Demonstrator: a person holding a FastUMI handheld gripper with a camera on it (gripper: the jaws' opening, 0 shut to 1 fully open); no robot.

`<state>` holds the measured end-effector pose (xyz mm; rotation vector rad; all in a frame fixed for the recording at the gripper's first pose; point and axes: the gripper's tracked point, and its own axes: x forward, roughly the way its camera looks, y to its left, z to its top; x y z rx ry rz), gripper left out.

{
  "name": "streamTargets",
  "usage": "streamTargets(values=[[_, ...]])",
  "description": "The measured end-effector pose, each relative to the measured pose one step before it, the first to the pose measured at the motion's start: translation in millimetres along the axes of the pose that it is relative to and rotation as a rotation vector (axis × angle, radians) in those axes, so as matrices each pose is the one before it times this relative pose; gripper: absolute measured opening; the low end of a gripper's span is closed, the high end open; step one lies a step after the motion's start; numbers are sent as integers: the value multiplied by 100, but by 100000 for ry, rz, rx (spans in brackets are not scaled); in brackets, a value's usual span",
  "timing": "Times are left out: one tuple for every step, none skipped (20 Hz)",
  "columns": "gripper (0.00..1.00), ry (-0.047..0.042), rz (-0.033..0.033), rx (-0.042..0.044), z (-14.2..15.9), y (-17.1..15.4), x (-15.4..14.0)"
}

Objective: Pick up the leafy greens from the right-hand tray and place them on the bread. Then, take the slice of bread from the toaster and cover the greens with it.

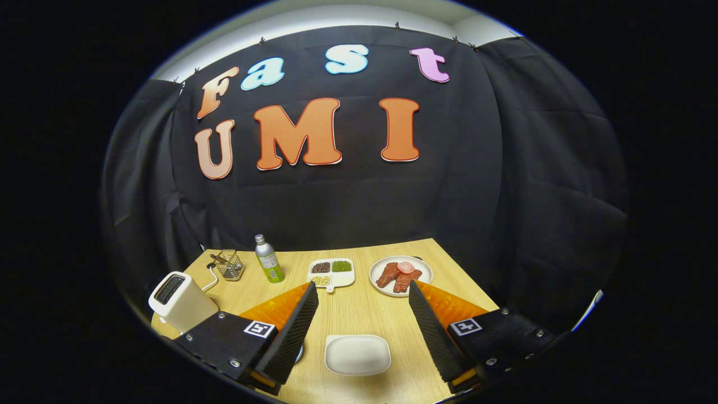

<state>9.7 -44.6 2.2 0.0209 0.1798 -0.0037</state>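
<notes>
My gripper [363,287] hangs open above the wooden table [359,317], its fingers spread wide with nothing between them. A white toaster [180,300] stands at the table's left edge, just left of the left finger; its top slot looks dark and I cannot tell what is inside. An empty white rectangular plate [357,354] lies on the table between the fingers, near their bases. A small curved rim [301,353] of something peeks out from under the left finger.
Beyond the fingertips sit a round white plate with red meat slices [401,275], a divided white dish of beans [331,272], a green-labelled bottle [268,259] and a wire basket [230,265]. The table ends close behind them at the black cloth.
</notes>
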Motion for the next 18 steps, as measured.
streamTargets(values=[[97,256,475,-42,-117,-103,160],[97,232,601,-44,-115,-31,52],[97,332,671,194,-39,22,52],[97,179,814,342,-69,91,70],[98,188,818,391,-24,55,86],[98,130,802,352,-60,-16,75],[97,-10,659,336,-34,-4,76],[97,81,591,156,-33,-131,116],[97,331,284,64,-96,-100,153],[97,325,358,14,-160,-46,234],[97,194,402,31,-41,-52,208],[97,-6,363,173,72,-158,16],[97,-274,277,260,142,-109,80],[97,-282,344,116,101,-42,101],[97,-324,73,39,121,-160,139],[97,-190,94,6,6,-191,57],[97,-486,81,-5,180,-155,79],[97,-379,119,-93,62,-117,132]])
